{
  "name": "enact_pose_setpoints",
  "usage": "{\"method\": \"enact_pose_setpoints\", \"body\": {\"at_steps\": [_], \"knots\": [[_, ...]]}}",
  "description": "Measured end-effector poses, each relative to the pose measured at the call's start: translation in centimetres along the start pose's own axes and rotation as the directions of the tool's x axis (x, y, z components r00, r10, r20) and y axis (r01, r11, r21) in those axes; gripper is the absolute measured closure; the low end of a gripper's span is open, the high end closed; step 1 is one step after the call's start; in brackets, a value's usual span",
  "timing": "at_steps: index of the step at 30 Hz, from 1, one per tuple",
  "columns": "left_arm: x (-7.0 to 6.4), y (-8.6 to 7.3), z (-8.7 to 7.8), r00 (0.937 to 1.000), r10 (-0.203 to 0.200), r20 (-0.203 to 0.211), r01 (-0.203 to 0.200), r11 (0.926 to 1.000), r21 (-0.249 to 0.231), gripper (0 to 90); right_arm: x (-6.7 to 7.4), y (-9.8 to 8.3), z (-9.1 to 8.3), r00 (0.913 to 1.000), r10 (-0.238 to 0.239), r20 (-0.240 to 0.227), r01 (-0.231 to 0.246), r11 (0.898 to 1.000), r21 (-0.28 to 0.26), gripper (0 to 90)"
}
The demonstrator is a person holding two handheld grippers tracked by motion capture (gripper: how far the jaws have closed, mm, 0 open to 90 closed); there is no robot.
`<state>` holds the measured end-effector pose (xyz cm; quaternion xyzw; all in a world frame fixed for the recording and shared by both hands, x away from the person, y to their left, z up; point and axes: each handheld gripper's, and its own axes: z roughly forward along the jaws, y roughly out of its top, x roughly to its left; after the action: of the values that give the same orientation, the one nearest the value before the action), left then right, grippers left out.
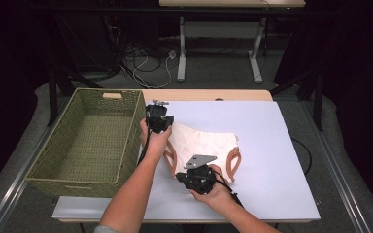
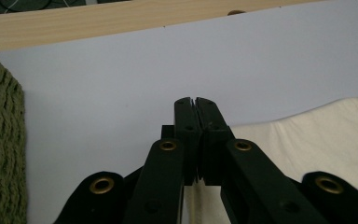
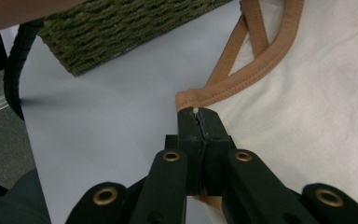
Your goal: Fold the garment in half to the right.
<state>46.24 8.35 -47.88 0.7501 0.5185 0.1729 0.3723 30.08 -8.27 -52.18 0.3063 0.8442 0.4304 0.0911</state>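
Both sets of jaws are clamped tight on cloth here. In the right gripper view, the right gripper point(image 3: 197, 113) has its jaws pinched together with a sliver of white fabric peeking out at the tips, right at the tan-trimmed edge of the cream garment point(image 3: 326, 93), looks like a tank top or similar with tan binding around the openings. In the left gripper view, the left gripper point(image 2: 195, 101) is closed too, with cream cloth running up under the jaws, so I'd say it has a corner of the same piece.

From the high view, the left gripper point(image 1: 158, 118) has the far-left corner and the right gripper point(image 1: 197, 175) the near edge, between the two tan loops point(image 1: 234, 164). The garment point(image 1: 201, 141) lies on the white desk point(image 1: 281, 160), just beside the green woven basket point(image 1: 85, 141), touching neither rim as far as I can tell.

My read: this is the pick-up or fold stage, both corners secured and the cloth about to come off the surface. The next move needs both hands travelling together with the fabric kept taut, or it'll sag and bunch.

Orientation: its long axis runs roughly left to right across the desk, straight hem toward the far side, tan loops pointing toward the person.
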Motion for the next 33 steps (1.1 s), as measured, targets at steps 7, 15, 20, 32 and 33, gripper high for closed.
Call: {"method": "enact_pose_setpoints", "body": {"at_steps": [7,15,20,32,33], "knots": [[0.3,0.5,-0.9,0.9999,-0.006,-0.01,0.006,0.9997,-0.024,88.5,0.3,0.9,0.0,0.9998,0.003,-0.017,-0.004,1.0,-0.012,89.1],[0.7,0.9,-1.8,0.9997,-0.01,-0.024,0.009,0.9994,-0.035,88.5,0.8,1.7,0.3,0.9994,-0.006,-0.033,0.006,1.0,-0.022,89.2],[0.7,1.2,-2.3,0.9992,-0.015,-0.038,0.014,0.9991,-0.041,88.5,1.1,2.0,0.5,0.9991,-0.007,-0.041,0.006,1.0,-0.029,89.2],[1.6,1.5,-3.4,0.9978,-0.025,-0.061,0.022,0.9985,-0.051,88.5,1.6,2.9,0.8,0.9979,-0.017,-0.063,0.014,0.999,-0.038,89.2],[1.7,1.5,-3.5,0.9975,-0.027,-0.065,0.024,0.9983,-0.053,88.5,1.7,3.0,0.8,0.9981,-0.017,-0.059,0.015,0.999,-0.039,89.2]]}}
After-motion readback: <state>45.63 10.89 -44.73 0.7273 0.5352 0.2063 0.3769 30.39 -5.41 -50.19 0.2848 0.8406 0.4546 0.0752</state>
